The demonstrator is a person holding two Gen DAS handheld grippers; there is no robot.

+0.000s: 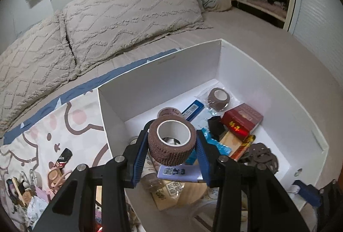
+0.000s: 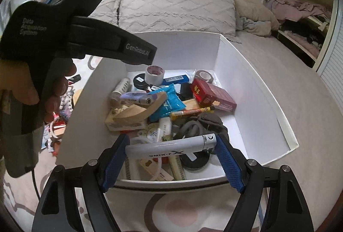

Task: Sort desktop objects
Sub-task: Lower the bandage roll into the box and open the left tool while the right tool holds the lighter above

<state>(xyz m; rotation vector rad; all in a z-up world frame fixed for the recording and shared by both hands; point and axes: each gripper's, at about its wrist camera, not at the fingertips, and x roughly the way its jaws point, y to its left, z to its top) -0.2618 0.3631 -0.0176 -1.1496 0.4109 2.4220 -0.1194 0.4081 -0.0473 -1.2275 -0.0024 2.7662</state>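
Currently the brown bandage roll (image 1: pixel 172 140) is clamped between the pads of the left gripper (image 1: pixel 171 156), held over the white box (image 1: pixel 246 64) on the bed (image 1: pixel 268 26). Only the right wrist view shows the white lighter (image 2: pixel 169 148), gripped end to end by the right gripper (image 2: pixel 171 156) above the box's near wall, plus a hand (image 2: pixel 32 90) on the left tool. Left view alone shows clutter on the cartoon mat (image 1: pixel 70 124).

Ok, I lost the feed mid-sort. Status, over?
Left gripper shut on brown bandage roll, over the white box. Right gripper shut on white lighter, above near rim. Box crowded; nothing blocks the drop.
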